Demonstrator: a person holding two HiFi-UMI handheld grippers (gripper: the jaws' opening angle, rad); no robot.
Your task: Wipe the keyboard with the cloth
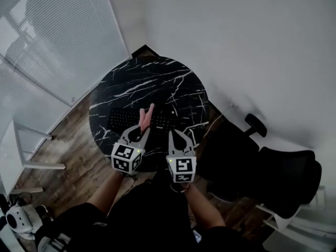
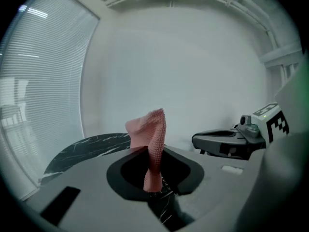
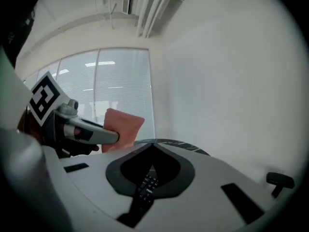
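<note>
A: Cloth?
B: The cloth (image 1: 146,117) stands upright, pinched tight in the left gripper (image 1: 140,134). The keyboard (image 1: 123,121) is just ahead and below it, long axis crosswise on the table (image 1: 157,77).
A: Right gripper (image 1: 176,134)?
B: Jaws together, empty, near the keyboard's right end. Left is nearer, so it likely wipes.

My left claw (image 1: 139,132) and right claw (image 1: 176,134) are pale grey, each bearing a white cube (image 1: 127,158) with black square markers; my clothes (image 1: 152,214) are black.
</note>
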